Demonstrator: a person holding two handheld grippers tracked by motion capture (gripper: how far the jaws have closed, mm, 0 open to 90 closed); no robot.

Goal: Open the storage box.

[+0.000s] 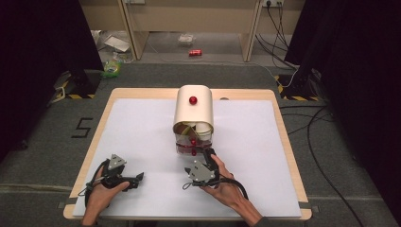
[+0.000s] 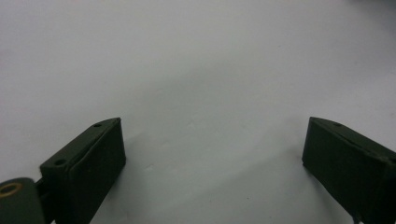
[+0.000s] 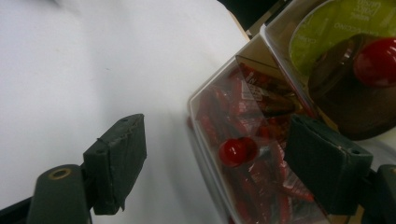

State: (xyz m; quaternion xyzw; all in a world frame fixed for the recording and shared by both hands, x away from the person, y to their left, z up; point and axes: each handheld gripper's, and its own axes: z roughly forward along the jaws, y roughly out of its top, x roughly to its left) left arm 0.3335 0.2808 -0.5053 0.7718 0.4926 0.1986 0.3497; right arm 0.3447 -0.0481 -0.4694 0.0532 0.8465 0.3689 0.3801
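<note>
We see the right tongs (image 1: pixel 206 156) at about five o'clock from the middle of the white surface (image 1: pixel 142 142), held at the near end of a cream cabinet (image 1: pixel 194 111) with a rounded top. The cabinet stands at the centre, toward twelve o'clock, with a red knob (image 1: pixel 193 100) on its top. Its clear lower drawer (image 3: pixel 243 140) is packed with red packets and carries its own red knob (image 3: pixel 236 151). In the right gripper view that knob sits between the two black jaws, which are spread wide and close on nothing; whether the right-hand jaw touches the drawer front we cannot tell. Above the drawer, toward one o'clock in that view, a second compartment shows a green label (image 3: pixel 336 37) and another red knob (image 3: pixel 376 63).

The left tongs (image 1: pixel 135 179) rest low over the surface at about seven o'clock, well apart from the cabinet. In the left gripper view the left tongs (image 2: pixel 212 149) have their jaws spread wide over bare white surface, with nothing between them.
</note>
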